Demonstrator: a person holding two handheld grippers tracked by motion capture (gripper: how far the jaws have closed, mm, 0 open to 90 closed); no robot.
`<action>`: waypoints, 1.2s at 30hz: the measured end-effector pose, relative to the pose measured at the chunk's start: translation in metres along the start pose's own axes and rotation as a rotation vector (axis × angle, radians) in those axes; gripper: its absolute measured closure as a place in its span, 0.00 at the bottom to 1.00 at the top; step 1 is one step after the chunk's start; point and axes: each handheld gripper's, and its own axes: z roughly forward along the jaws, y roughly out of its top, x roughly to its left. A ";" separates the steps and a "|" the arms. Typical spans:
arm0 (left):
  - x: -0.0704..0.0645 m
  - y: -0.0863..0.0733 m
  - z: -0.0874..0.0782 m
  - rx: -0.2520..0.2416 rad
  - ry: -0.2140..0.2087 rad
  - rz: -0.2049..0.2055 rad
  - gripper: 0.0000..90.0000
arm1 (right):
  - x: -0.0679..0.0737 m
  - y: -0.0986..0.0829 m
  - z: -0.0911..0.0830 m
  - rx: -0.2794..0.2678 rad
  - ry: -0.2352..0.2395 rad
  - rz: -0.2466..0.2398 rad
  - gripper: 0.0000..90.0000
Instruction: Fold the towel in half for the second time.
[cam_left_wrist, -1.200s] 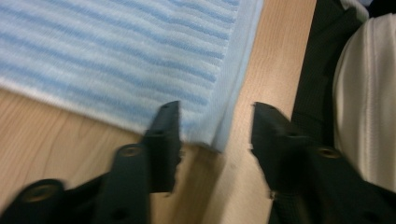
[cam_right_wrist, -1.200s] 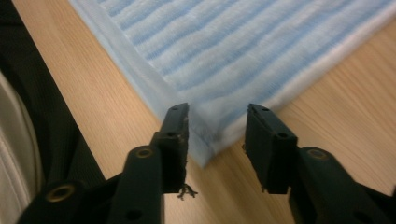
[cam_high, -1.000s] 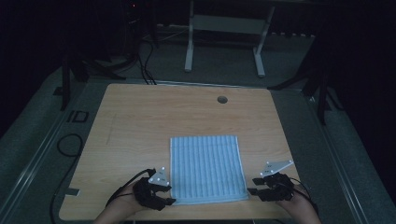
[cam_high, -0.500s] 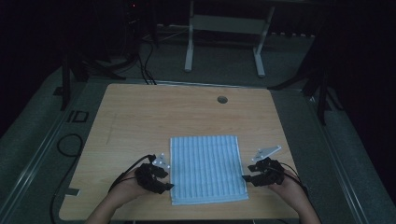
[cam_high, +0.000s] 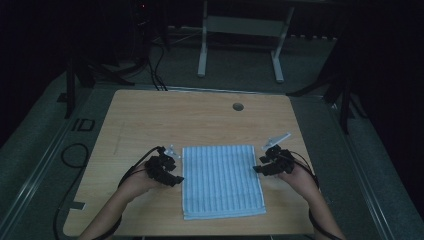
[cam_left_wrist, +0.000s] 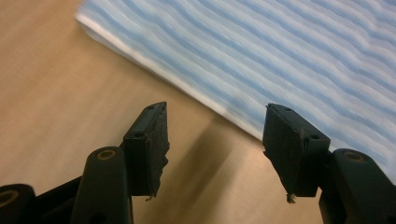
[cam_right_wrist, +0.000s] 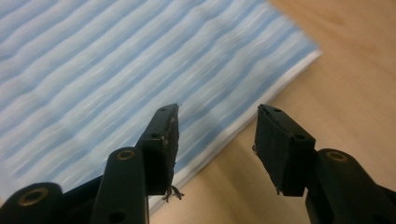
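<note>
Blue-and-white striped folded cloth towel (cam_high: 222, 181) lying flat at the near middle of the light wooden table (cam_high: 150, 120). Left gripper (cam_high: 171, 170) and right gripper (cam_high: 258, 169) flanking its side edges, jaws apart, nothing held. Best to slide each lower jaw under the edge, pinch evenly, lift together.
</note>
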 end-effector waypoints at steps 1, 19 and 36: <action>0.003 0.004 0.001 0.004 0.008 -0.007 0.45 | -0.004 0.005 0.001 0.005 -0.009 0.000 0.55; 0.064 0.056 0.018 0.006 0.100 -0.097 0.46 | -0.072 0.059 0.043 0.081 -0.025 0.140 0.56; 0.078 0.061 0.056 0.040 0.025 -0.107 0.66 | -0.073 0.058 0.073 0.175 -0.006 0.122 0.78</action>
